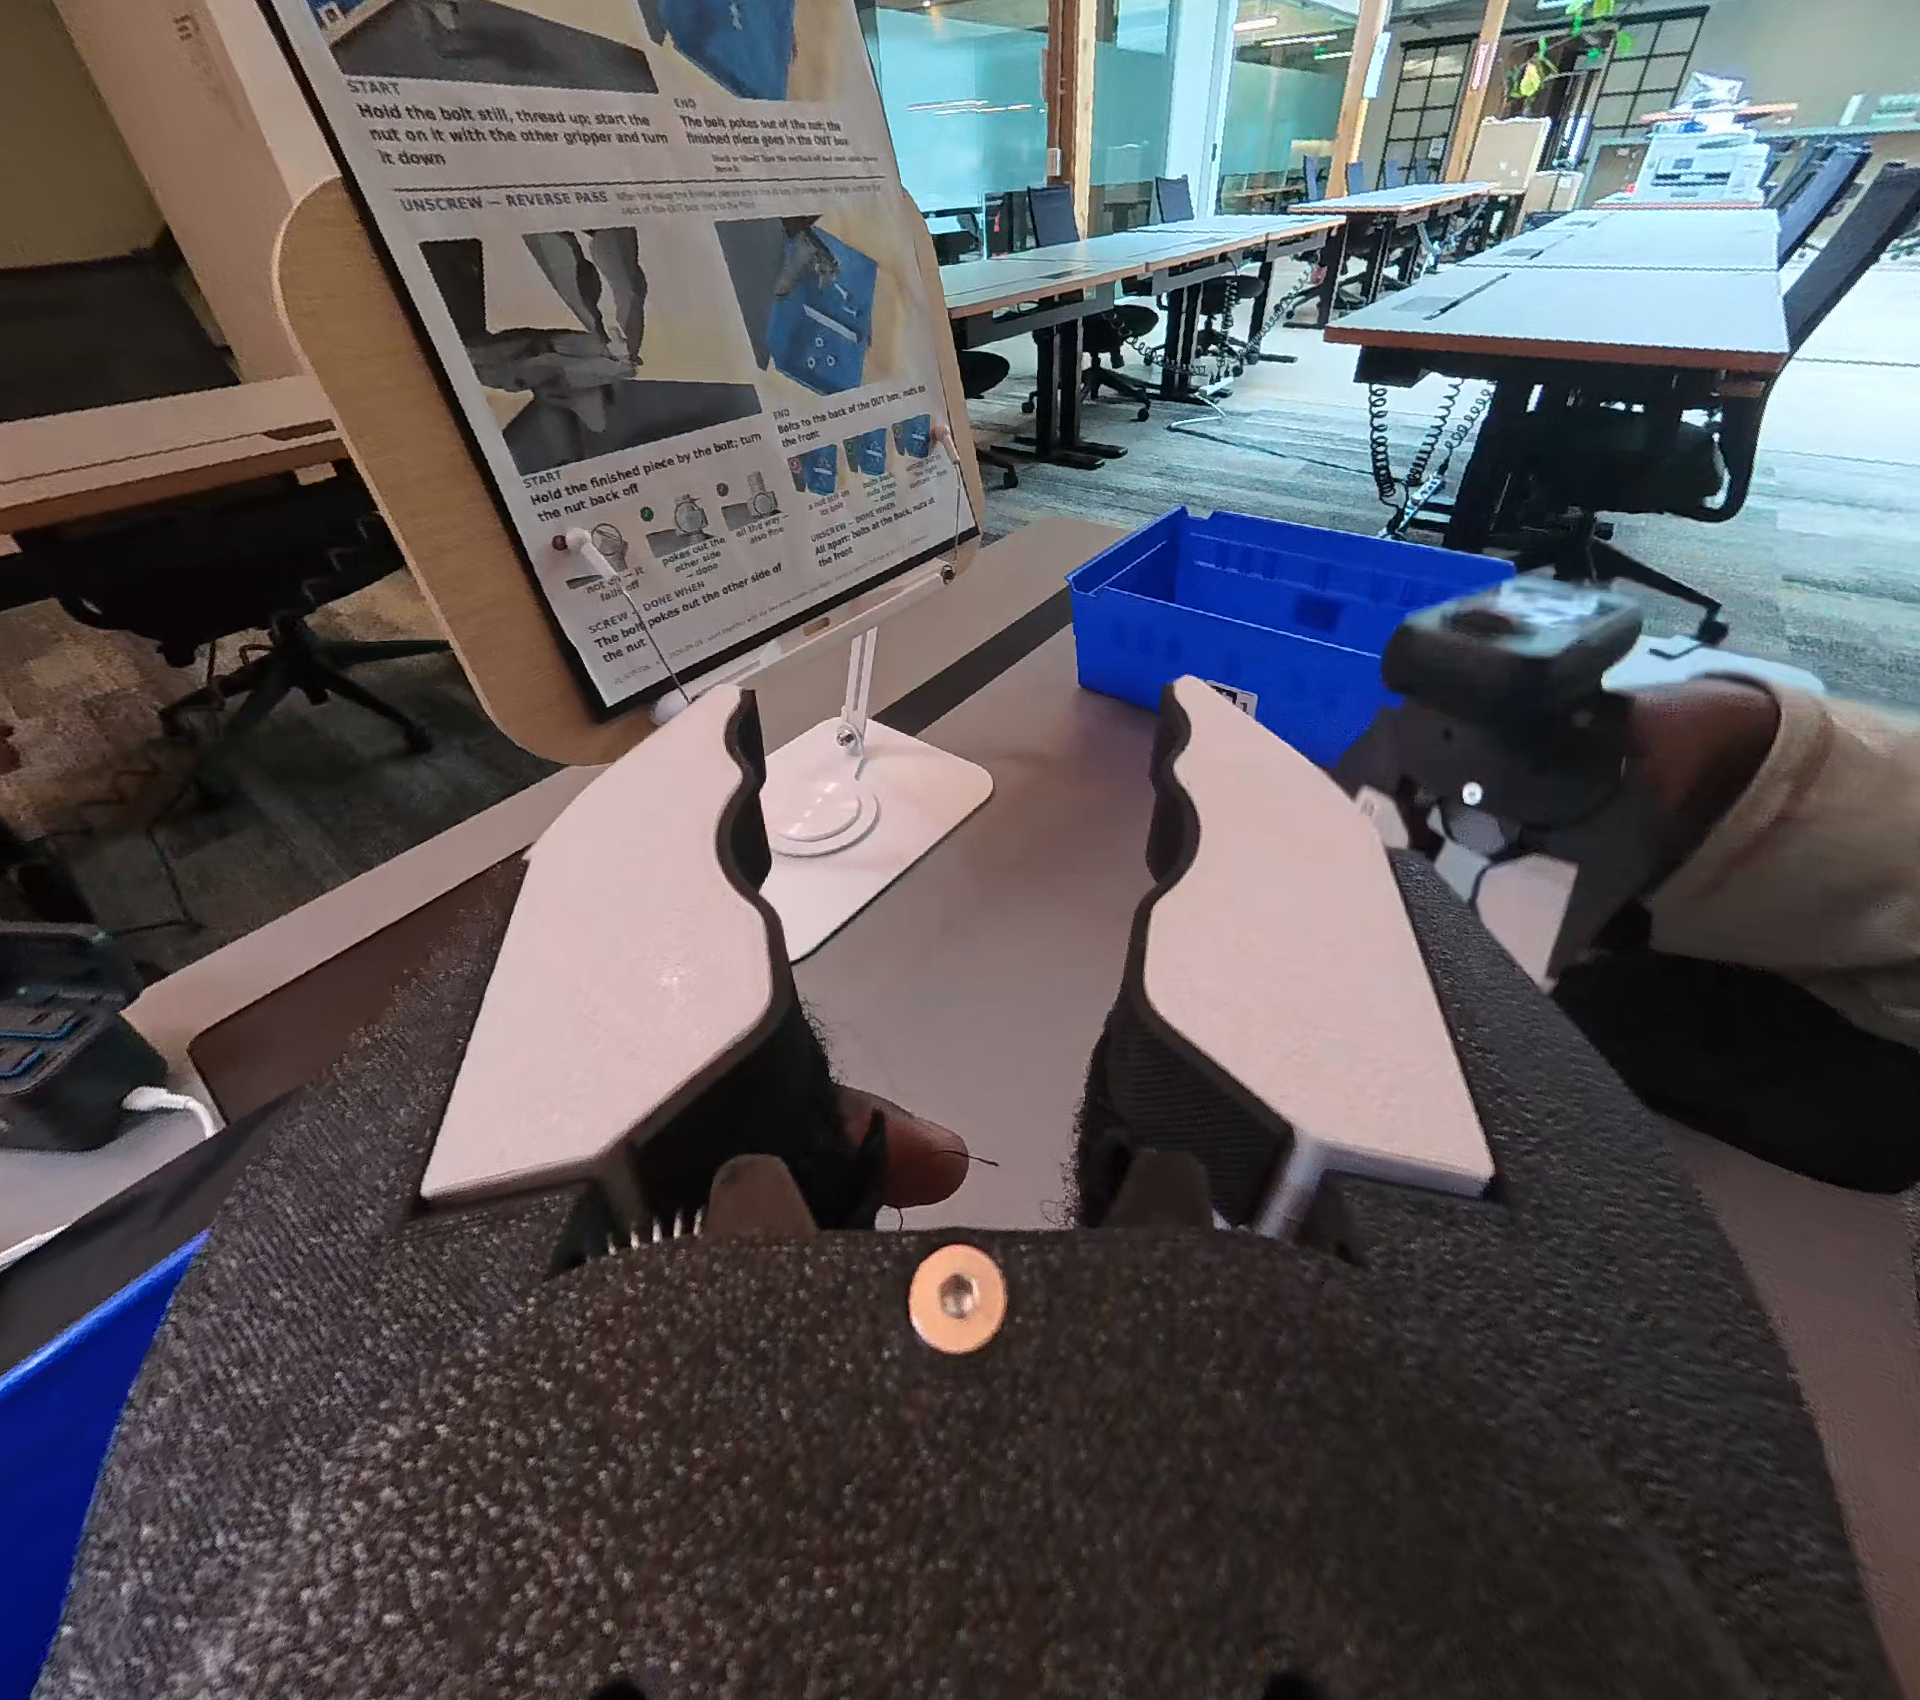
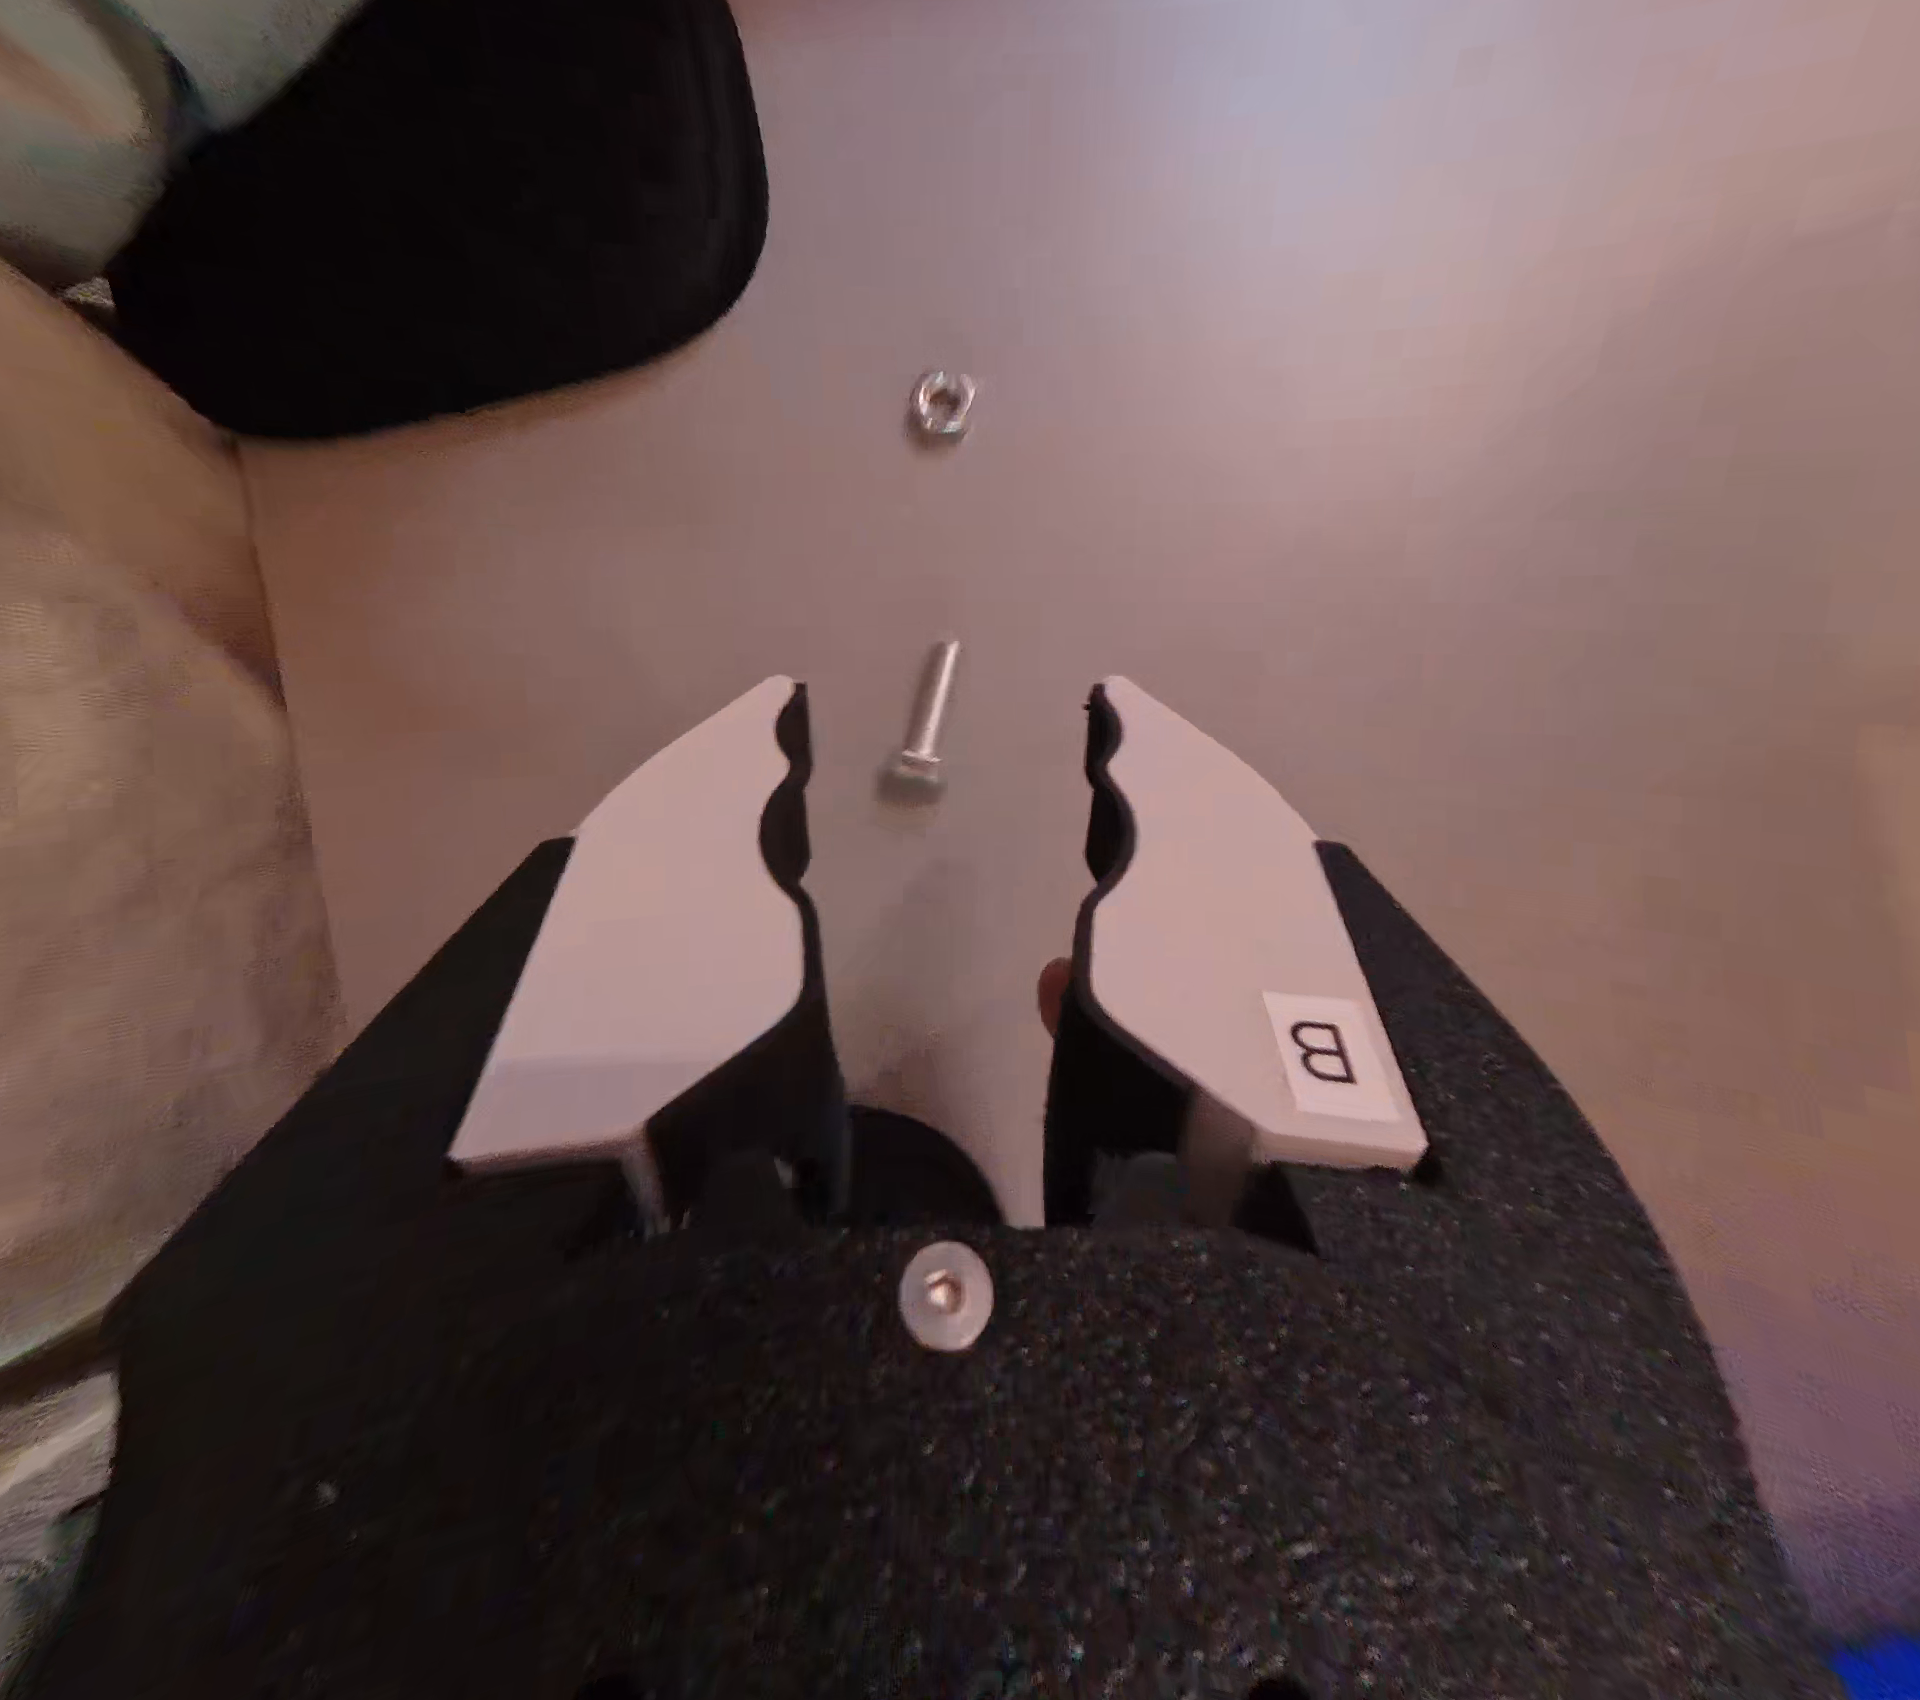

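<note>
Left gripper (image 1: 956,705): jaws spread wide, nothing between the pads; held above the grey table (image 1: 997,975), pointing at a white stand (image 1: 883,803) that carries an instruction sheet (image 1: 623,216).
Right gripper (image 2: 945,694): jaws apart, pads clear of any object; aimed down at the table.
Bolt (image 2: 920,731): silver, lying flat between the right fingertips, touching neither pad.
Nut (image 2: 940,401): silver, lying farther ahead, apart from the bolt.
Blue bin (image 1: 1268,611): on the table beyond the left gripper, right of the stand.

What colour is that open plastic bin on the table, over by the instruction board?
The bin is bright blue all over, seen best in the left wrist view.
</note>
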`<action>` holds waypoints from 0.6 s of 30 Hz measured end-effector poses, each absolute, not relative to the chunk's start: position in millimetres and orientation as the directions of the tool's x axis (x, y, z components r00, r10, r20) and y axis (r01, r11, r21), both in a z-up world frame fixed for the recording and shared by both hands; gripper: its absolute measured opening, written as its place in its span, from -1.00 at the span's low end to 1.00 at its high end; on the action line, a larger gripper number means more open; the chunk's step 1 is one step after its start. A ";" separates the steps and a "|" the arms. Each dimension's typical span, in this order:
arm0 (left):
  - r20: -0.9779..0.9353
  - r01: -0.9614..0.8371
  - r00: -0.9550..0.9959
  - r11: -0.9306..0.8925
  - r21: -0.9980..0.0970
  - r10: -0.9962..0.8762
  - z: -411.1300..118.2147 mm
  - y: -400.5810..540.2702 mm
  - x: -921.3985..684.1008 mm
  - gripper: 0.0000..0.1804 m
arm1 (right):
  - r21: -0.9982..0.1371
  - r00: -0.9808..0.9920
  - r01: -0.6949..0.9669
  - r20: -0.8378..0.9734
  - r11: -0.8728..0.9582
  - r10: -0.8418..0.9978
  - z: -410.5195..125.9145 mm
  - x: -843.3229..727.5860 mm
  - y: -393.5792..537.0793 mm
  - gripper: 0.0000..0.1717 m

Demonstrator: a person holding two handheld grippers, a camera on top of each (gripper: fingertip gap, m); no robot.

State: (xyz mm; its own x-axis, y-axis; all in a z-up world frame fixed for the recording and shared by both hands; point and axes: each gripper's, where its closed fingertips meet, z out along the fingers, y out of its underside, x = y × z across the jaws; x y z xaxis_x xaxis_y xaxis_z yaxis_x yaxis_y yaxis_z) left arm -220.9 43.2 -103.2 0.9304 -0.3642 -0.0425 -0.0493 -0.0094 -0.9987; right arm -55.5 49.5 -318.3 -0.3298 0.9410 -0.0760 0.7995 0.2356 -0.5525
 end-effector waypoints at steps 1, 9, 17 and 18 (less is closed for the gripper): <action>-0.042 -0.048 0.930 -0.007 -0.999 -0.365 -103.1 42.9 -221.6 -0.21 | -0.532 -0.309 0.819 -0.098 0.213 0.946 -329.6 -53.6 46.7 -0.42; -0.024 -0.027 0.930 -0.004 -1.000 -0.366 -104.9 42.1 -229.0 -0.23 | -0.352 -0.263 0.910 -0.082 0.219 0.961 -376.5 -56.8 38.1 -0.61; -0.035 -0.036 0.928 0.005 -0.999 -0.372 -103.4 40.6 -227.2 -0.25 | -0.365 -0.250 0.901 0.001 0.234 0.968 -384.2 -63.1 50.5 -0.89; -0.038 -0.041 0.928 0.000 -0.999 -0.371 -104.1 41.2 -226.3 -0.25 | -0.431 -0.240 0.877 -0.011 0.212 0.971 -375.8 -67.8 51.1 -0.90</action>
State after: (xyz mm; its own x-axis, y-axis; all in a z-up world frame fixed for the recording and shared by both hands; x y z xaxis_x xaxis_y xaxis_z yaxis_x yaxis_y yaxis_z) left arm -226.3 41.2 -104.1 0.9279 -0.3709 -0.0383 -0.0414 -0.0004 -0.9991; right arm -67.8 51.1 -375.8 -0.2402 0.9707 -0.0114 0.8771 0.2120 -0.4309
